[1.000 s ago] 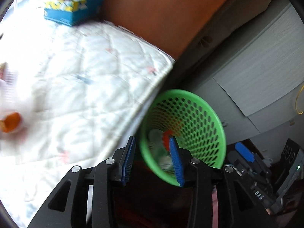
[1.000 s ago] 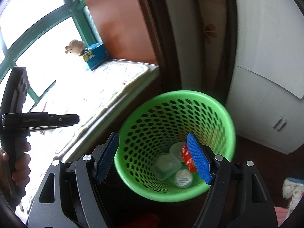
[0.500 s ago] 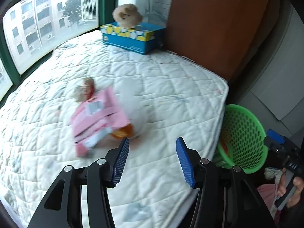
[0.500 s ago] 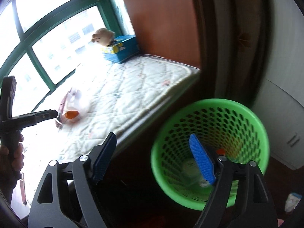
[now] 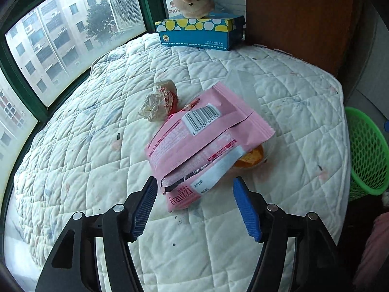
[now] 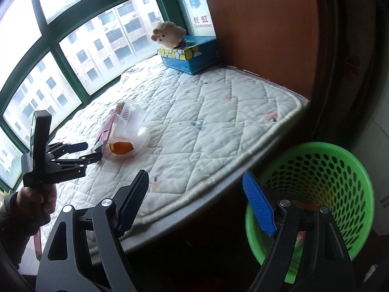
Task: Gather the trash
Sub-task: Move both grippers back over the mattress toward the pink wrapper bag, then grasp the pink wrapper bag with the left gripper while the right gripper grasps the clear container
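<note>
A pink snack bag (image 5: 201, 143) lies on the white quilted mattress (image 5: 97, 146), over a clear plastic cup with an orange piece inside (image 6: 126, 133). A crumpled paper wrapper (image 5: 159, 103) rests just behind the bag. My left gripper (image 5: 197, 206) hovers right in front of the bag, its jaws opening with nothing between them; in the right wrist view the left gripper (image 6: 86, 152) points at the bag's end. My right gripper (image 6: 195, 205) stands open and empty over the mattress edge, beside the green perforated basket (image 6: 340, 170), which holds some trash.
A blue tissue box (image 5: 199, 34) with a plush toy (image 5: 194, 1) on it sits at the mattress's far end by the window. A brown wooden panel (image 6: 262, 24) borders the bed. The basket (image 5: 367, 150) stands on the floor off the mattress's right side.
Both grippers swung away from the basket toward the mattress. The left one came up close to the pink bag and its jaws widened. The right gripper's jaws stayed wide.
</note>
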Available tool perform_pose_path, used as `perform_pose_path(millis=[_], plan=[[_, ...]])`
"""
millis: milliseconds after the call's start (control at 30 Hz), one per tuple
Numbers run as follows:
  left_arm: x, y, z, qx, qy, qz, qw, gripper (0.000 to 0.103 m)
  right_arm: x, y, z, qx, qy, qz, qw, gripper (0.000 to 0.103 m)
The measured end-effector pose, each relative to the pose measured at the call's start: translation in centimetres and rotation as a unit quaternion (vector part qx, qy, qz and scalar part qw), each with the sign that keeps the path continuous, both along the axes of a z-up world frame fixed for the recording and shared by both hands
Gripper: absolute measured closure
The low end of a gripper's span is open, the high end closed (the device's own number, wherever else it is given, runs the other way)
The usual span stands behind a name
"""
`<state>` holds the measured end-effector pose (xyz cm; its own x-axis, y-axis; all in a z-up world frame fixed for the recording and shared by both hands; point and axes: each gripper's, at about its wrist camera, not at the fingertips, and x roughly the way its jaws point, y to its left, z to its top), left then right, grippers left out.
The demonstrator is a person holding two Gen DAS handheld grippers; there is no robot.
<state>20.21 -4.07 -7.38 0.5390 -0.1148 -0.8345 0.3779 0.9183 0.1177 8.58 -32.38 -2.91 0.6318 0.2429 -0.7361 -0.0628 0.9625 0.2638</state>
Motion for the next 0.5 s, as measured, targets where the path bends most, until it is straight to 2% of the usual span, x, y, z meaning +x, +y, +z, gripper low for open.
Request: perform_pose_path(millis=[200,300,500], plan=[[1.3,-0.2,-1.3,0.010,-0.009,-0.005,0.9999,0.041,2.2,2.1,-0.5,0.000,0.014,0.020,1.000,0.024],[1.9,-0.1,-1.5,-0.001,-0.011,-0.007,0.9999,0.052,3.4,3.2,-0.8,0.002,0.021,0.030,0.999,0.024],[1.9,0.6,-1.2,-0.021,-0.016,-0.010,0.9996,0.084,5.6,5.6,-1.2,0.008,0.031,0.057,0.998,0.024]])
